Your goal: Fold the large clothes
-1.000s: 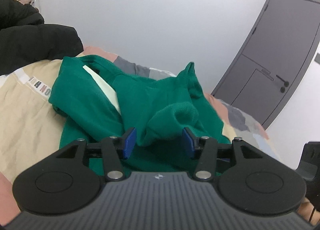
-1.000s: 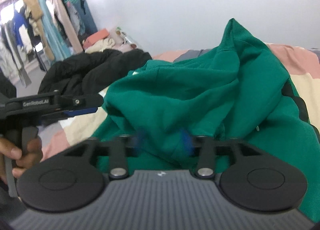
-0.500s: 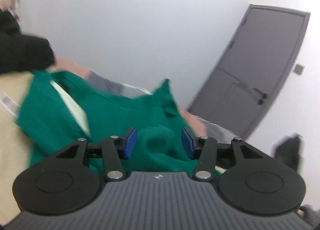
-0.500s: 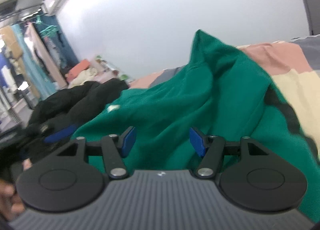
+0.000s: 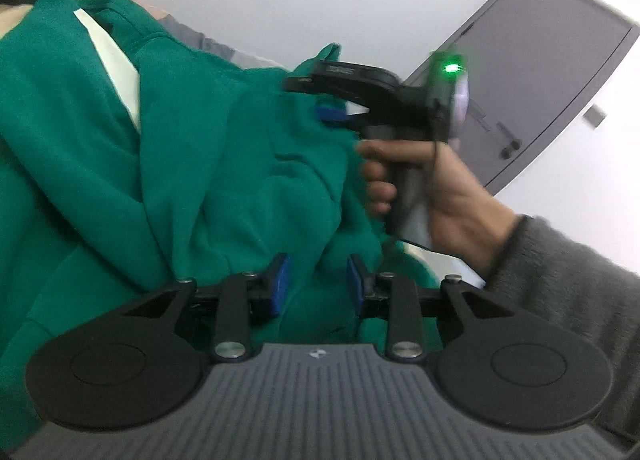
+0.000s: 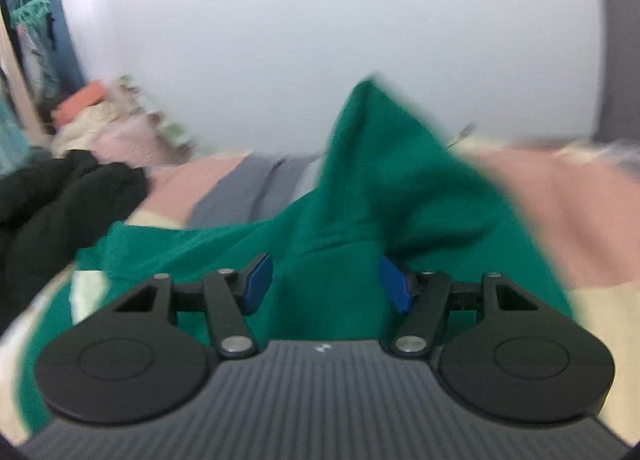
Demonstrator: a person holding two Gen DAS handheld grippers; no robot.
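1. Green fabric fills most of both views: a large green garment (image 5: 192, 164) lies crumpled on the bed (image 6: 560, 200), which has a patchwork cover of pink, grey and cream.
2. At the far left of the right wrist view, a black jacket (image 6: 52, 204) is heaped on the bed, beside the garment's edge.
3. A cream strip (image 5: 112, 60) shows in the garment's upper left part in the left wrist view.
4. The left tongs (image 5: 318, 280) are closing, with a raised fold of green cloth between their blue pads (image 5: 280, 280); the pads have not yet pressed on it.
5. The right tongs (image 6: 326, 280) stand apart over a peaked ridge of the same garment, cloth lying between the pads without being pinched.
6. To the right in the left wrist view, a hand (image 5: 432, 188) in a grey sleeve (image 5: 568, 288) grips the right tongs' handle, close against the cloth.
7. Behind it stands a grey door (image 5: 552, 72) in a white wall.
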